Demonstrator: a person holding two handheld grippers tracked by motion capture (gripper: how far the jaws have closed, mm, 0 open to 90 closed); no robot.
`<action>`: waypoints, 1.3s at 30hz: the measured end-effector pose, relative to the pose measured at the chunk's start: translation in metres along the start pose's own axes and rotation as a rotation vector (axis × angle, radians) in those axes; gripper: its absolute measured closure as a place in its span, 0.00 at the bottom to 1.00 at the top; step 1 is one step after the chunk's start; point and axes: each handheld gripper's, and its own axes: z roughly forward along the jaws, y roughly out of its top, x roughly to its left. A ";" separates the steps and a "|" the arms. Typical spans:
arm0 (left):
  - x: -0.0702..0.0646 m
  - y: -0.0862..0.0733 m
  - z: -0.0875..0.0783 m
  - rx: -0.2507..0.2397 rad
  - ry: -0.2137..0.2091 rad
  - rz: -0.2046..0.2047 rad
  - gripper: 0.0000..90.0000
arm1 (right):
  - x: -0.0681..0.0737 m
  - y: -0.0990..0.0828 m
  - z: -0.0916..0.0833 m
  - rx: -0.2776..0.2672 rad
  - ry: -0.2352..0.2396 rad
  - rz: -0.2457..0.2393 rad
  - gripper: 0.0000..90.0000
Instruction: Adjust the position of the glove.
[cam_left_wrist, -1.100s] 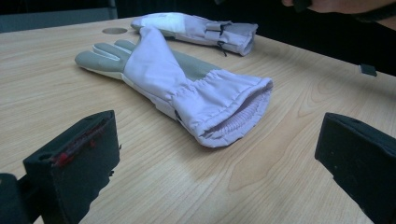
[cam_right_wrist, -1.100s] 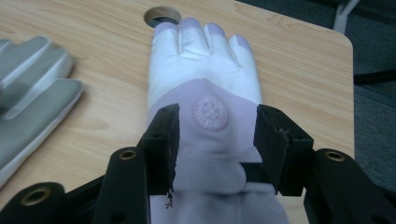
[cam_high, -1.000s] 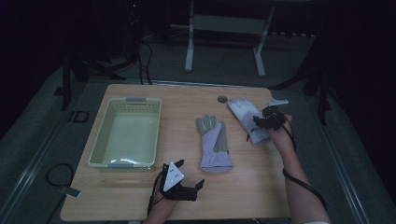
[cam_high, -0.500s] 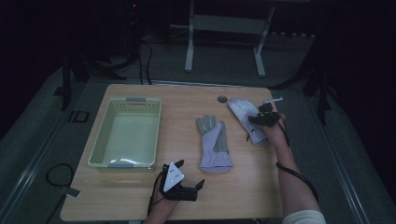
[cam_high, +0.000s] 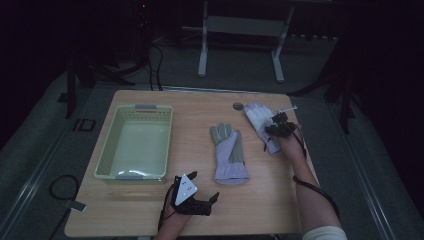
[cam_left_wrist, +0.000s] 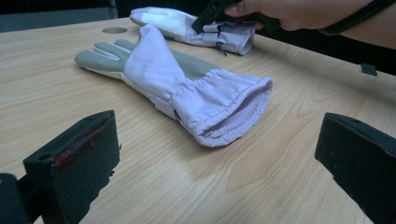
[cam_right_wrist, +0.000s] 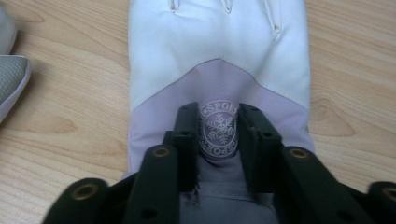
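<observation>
While the right claw (cam_right_wrist: 218, 135) has just been closing on the far glove (cam_right_wrist: 219, 60), its jaws pinch a fold of fabric at the snowflake badge, near the worktop's (cam_high: 150, 210) right edge. Lift straight up and check that the fold holds before carrying it toward the basket (cam_high: 135, 142). The left claw (cam_left_wrist: 219, 158) rests released, facing the near glove (cam_left_wrist: 187, 88).

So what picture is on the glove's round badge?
A white snowflake, clearest in the right gripper view.
</observation>
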 end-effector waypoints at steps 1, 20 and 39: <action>0.000 0.000 0.000 0.000 0.000 0.002 0.00 | 0.001 0.000 0.000 0.000 -0.005 0.015 0.82; 0.000 0.000 0.000 0.002 0.001 0.000 0.00 | 0.012 -0.019 -0.082 -0.191 -0.078 0.276 0.88; 0.000 0.000 0.000 0.005 0.000 0.006 0.00 | 0.045 -0.092 -0.152 -0.248 -0.081 0.360 0.88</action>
